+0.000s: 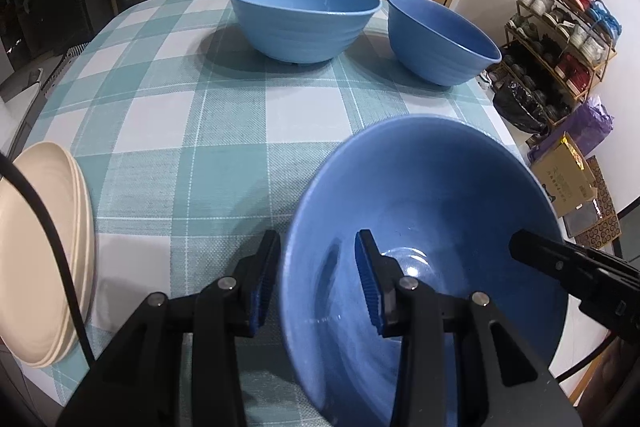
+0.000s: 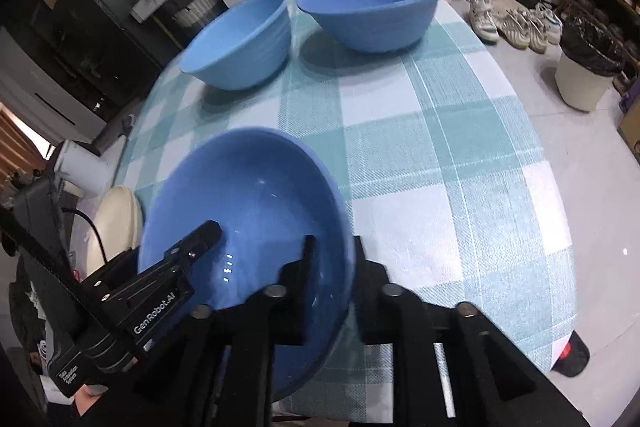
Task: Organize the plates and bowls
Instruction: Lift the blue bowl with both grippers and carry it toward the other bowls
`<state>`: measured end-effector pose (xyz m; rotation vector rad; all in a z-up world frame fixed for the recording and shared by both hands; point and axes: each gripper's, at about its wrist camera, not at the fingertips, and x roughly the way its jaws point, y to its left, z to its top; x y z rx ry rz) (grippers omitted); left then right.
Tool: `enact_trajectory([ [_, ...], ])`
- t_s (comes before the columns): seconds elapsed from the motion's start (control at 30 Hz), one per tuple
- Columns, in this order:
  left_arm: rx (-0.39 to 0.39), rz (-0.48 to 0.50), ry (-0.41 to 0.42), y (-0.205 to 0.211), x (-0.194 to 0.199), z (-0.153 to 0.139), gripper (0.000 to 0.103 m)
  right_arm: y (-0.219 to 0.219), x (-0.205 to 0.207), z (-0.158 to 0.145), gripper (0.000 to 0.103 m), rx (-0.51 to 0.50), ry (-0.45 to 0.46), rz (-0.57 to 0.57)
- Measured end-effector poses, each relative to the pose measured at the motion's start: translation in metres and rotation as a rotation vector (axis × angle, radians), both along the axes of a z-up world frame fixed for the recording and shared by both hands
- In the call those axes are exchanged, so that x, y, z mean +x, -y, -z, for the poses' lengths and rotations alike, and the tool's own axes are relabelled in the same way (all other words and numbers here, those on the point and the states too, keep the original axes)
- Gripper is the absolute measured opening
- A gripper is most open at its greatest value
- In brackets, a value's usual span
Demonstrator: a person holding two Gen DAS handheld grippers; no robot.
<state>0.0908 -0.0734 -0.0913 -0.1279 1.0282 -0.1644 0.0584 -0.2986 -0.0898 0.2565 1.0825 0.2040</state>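
Straddling the near rim of the deep blue plastic bowl with my left gripper, I am keeping one ribbed blue pad inside the wall and the other outside it; a gap is showing on both sides, so my left fingers are standing apart around the rim rather than pinching it. My right gripper is straddling the opposite rim of the same bowl in the same way, its jaws parted a little with the wall between them, and I cannot tell whether the pads are touching it. The bowl is sitting at the near edge of the teal-and-white checked tablecloth, between my two hands.

Further out, a large pale blue ribbed bowl and a smaller blue bowl are standing side by side at the far end of the table, apart from each other. A stack of cream round plates is lying at my left edge.

As I am judging it, the plates are already stacked, while the three bowls are not yet nested, so most of the bowl work is still waiting
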Motion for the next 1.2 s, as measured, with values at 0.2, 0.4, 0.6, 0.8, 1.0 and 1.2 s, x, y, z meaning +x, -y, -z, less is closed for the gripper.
enact_trajectory([
  [0.2, -0.012, -0.024, 0.024, -0.006, 0.0, -0.003, 0.054, -0.005, -0.011, -0.017, 0.053, -0.014, 0.14, -0.013],
  [0.4, -0.01, -0.026, 0.033, -0.006, -0.001, -0.007, 0.059, -0.013, -0.019, -0.031, 0.055, -0.08, 0.243, -0.016],
  [0.6, 0.019, -0.034, 0.067, -0.005, -0.003, -0.014, 0.06, -0.023, -0.037, -0.046, 0.07, -0.111, 0.405, -0.026],
  [0.8, 0.078, -0.059, 0.153, -0.016, -0.01, -0.033, 0.061, -0.04, -0.053, -0.071, 0.09, -0.139, 0.574, -0.045],
  [1.0, 0.095, -0.087, 0.317, -0.031, -0.027, -0.07, 0.061, -0.048, -0.072, -0.086, 0.102, -0.104, 0.74, -0.021],
  [1.2, 0.125, -0.132, 0.458, -0.043, -0.041, -0.095, 0.081, -0.047, -0.08, -0.085, 0.102, -0.029, 0.802, 0.022],
])
